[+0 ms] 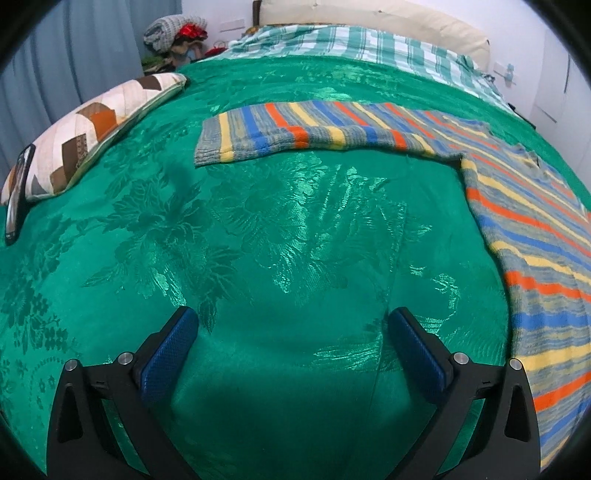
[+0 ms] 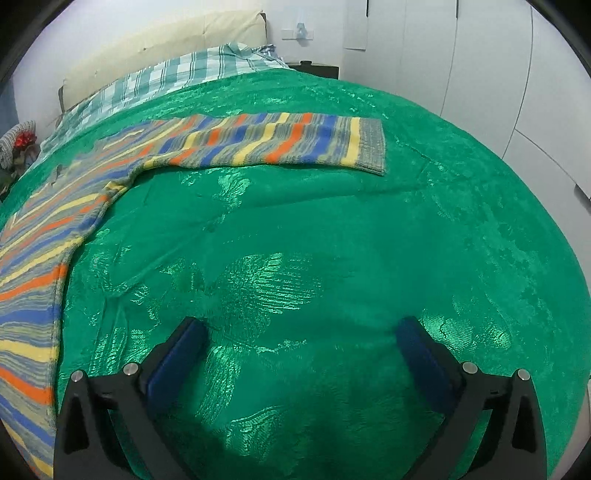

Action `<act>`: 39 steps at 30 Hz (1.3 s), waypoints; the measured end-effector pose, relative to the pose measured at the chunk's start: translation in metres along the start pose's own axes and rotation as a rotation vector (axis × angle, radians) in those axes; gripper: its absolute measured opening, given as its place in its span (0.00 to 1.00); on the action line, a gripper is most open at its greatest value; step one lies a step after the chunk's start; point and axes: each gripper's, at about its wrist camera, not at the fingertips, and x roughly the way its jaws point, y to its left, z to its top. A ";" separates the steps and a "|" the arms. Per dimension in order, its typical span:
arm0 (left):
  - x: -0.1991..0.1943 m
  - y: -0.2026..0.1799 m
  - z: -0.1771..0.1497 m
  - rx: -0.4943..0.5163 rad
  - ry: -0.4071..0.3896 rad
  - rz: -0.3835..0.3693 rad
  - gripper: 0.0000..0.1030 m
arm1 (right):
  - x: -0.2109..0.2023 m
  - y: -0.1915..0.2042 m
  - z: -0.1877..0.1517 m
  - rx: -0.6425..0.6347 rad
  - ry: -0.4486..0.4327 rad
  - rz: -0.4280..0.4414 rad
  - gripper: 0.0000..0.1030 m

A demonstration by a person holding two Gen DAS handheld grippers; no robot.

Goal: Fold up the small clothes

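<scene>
A striped knit sweater (image 1: 535, 236), in blue, orange, yellow and grey, lies flat on the green bedspread (image 1: 277, 240). In the left wrist view its body is at the right and one sleeve (image 1: 295, 129) stretches left across the far side. In the right wrist view the sweater body (image 2: 33, 258) is at the left and the other sleeve (image 2: 277, 144) stretches right. My left gripper (image 1: 293, 325) is open and empty over bare bedspread, left of the body. My right gripper (image 2: 301, 332) is open and empty over bare bedspread (image 2: 369, 240), right of the body.
A patchwork pillow (image 1: 92, 129) lies at the far left with a phone (image 1: 18, 195) leaning on it. A green checked blanket (image 1: 351, 40) and a cream headboard (image 1: 369, 14) are at the far end. White wardrobe doors (image 2: 480, 55) stand to the right.
</scene>
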 end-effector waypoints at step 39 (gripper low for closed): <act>0.001 -0.005 -0.001 0.018 -0.009 0.023 1.00 | -0.001 0.000 -0.002 -0.003 -0.004 -0.002 1.00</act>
